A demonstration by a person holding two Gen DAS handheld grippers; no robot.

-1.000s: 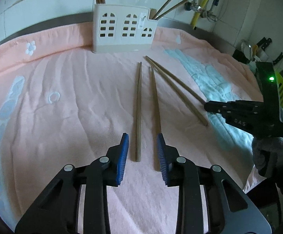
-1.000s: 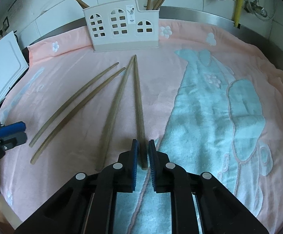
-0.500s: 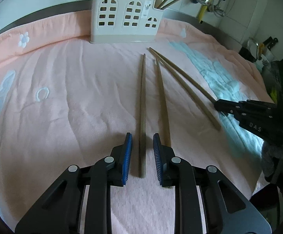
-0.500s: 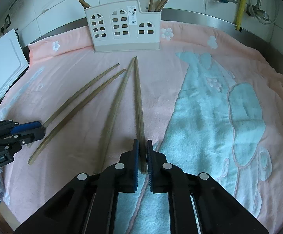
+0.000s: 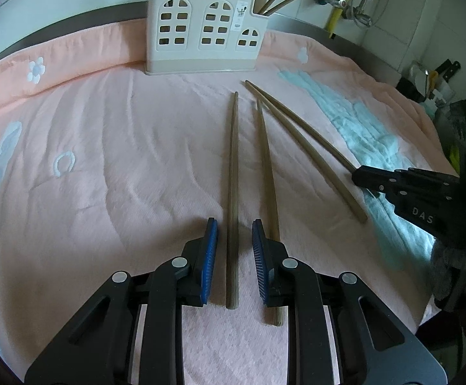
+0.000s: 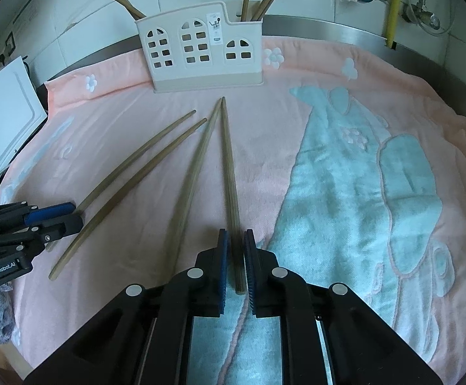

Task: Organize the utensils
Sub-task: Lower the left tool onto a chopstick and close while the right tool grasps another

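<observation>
Several long wooden chopsticks lie on a pink towel (image 5: 104, 160) in front of a white utensil holder (image 5: 205, 29). My left gripper (image 5: 233, 234) is open and straddles the near end of the leftmost chopstick (image 5: 233, 176) without touching it. My right gripper (image 6: 235, 240) is nearly shut around the near end of the rightmost chopstick (image 6: 229, 173), pads close to it. It also shows in the left wrist view (image 5: 358, 176). The holder (image 6: 200, 51) has chopsticks standing in both end compartments.
The towel has a light blue patch (image 6: 361, 199) on its right side. A white board (image 6: 4, 122) leans at the far left. Pipes and a yellow hose (image 6: 393, 3) run along the tiled wall. Knives (image 5: 448, 70) stand at the far right.
My left gripper moved forward over the leftmost chopstick's end and its jaws narrowed. My right gripper moved slightly forward along the rightmost chopstick, jaws still narrow.
</observation>
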